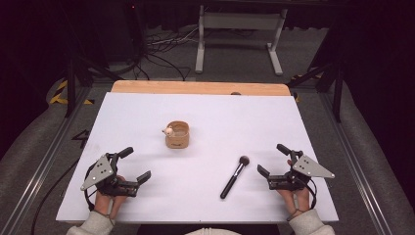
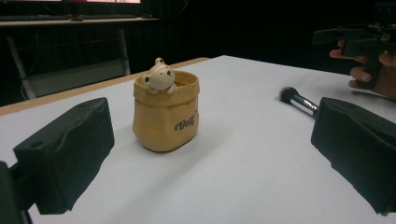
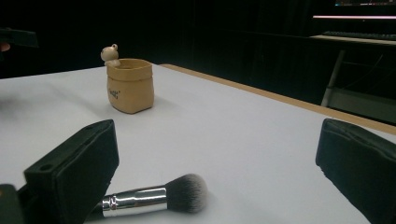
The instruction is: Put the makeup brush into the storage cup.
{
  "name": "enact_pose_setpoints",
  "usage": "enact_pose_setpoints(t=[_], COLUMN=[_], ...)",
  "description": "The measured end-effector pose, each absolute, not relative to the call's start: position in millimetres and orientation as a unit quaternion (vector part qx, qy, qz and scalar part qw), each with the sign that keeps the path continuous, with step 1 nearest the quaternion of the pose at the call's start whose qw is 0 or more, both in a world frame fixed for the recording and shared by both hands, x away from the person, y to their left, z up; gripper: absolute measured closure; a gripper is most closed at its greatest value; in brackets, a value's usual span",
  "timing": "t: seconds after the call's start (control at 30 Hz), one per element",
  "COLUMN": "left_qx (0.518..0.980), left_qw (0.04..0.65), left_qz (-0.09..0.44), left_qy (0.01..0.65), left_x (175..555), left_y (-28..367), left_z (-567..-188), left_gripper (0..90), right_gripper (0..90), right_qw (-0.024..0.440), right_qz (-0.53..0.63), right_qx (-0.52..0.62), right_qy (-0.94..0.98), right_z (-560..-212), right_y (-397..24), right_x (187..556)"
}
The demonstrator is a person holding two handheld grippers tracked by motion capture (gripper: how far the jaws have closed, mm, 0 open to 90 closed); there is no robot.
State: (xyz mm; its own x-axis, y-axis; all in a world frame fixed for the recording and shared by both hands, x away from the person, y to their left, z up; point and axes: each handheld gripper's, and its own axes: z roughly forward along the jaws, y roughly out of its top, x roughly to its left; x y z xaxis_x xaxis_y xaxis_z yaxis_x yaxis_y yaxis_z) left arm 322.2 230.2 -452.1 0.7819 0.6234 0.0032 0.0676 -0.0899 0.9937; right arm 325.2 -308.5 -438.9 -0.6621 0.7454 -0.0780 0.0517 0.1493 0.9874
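Note:
A tan bag-shaped cup (image 1: pixel 176 135) with a small bear figure (image 1: pixel 168 130) on its rim stands upright mid-table. A makeup brush (image 1: pixel 234 176) with a black handle lies to its right, bristles pointing away from me. My left gripper (image 1: pixel 135 165) rests near the front left, open and empty, facing the cup (image 2: pixel 165 112). My right gripper (image 1: pixel 273 160) sits at the front right, open and empty, just right of the brush. In the right gripper view the brush head (image 3: pixel 187 192) lies low between the jaws, untouched, and the cup (image 3: pixel 130 85) stands farther off.
A white board (image 1: pixel 147 107) covers the table, with a wooden strip (image 1: pixel 195 87) along its far edge. Beyond it are a metal stand (image 1: pixel 240 34) and cables on the floor. Rails run along both sides of the table.

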Motion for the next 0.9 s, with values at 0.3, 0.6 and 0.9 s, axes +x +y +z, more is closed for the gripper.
enact_pose_setpoints(t=[0.3, 0.6, 0.9], left_qx=[0.705, 0.710, 0.709], left_qw=[0.628, 0.626, 0.624], left_qz=[0.216, 0.216, 0.216], left_qy=[0.247, 0.240, 0.246], left_x=[321, 319, 320], left_y=[232, 232, 233], left_z=[-450, -448, -448], left_gripper=[0.0, 0.1, 0.1], right_gripper=[0.0, 1.1, 1.5], right_qw=[0.295, 0.281, 0.252], right_qz=[0.590, 0.592, 0.591], right_qx=[0.276, 0.278, 0.274], right_qy=[0.699, 0.703, 0.716], right_z=[-433, -430, -411], right_y=[-310, -311, -310], right_x=[322, 322, 322])
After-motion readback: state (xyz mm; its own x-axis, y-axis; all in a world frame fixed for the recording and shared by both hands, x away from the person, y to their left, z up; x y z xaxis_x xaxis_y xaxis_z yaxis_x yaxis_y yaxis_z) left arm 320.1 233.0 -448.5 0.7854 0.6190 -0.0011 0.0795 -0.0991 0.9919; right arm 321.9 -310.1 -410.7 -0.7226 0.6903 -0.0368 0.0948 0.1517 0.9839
